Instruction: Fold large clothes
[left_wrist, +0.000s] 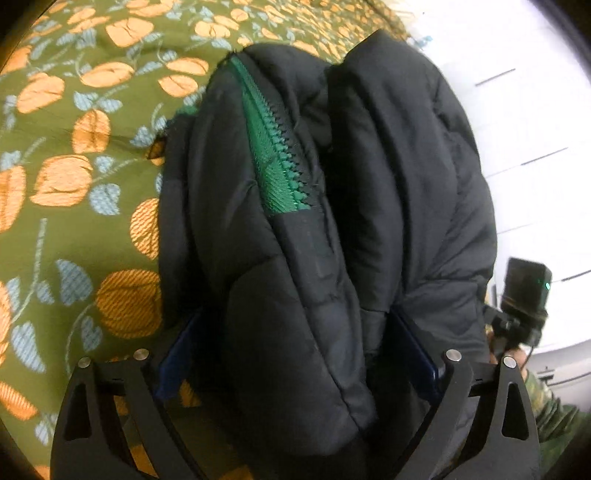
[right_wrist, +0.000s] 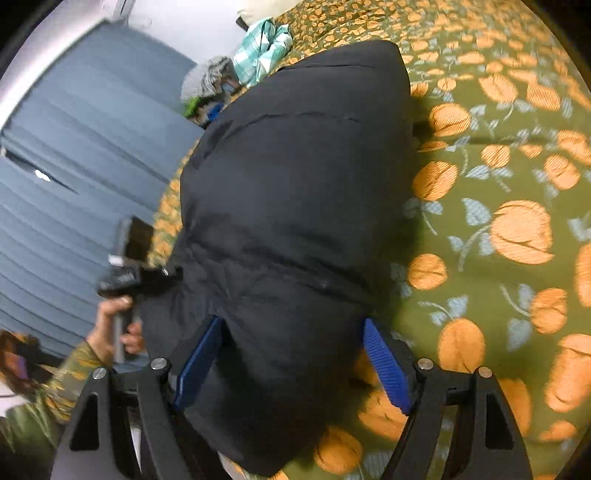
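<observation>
Left gripper (left_wrist: 295, 354) jaws clamp the black jacket (left_wrist: 332, 206), which extends toward 12 o'clock. Right gripper (right_wrist: 295, 354) jaws likewise pinch jacket (right_wrist: 295, 206) bulk above the bed (right_wrist: 498, 206).

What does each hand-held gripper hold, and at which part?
Both grip the black padded jacket: left hand-held gripper beside the green zipper, right hand-held gripper on plain quilted bulk.

Bunched black puffer jacket (left_wrist: 295, 240), green zipper (left_wrist: 273, 147)
</observation>
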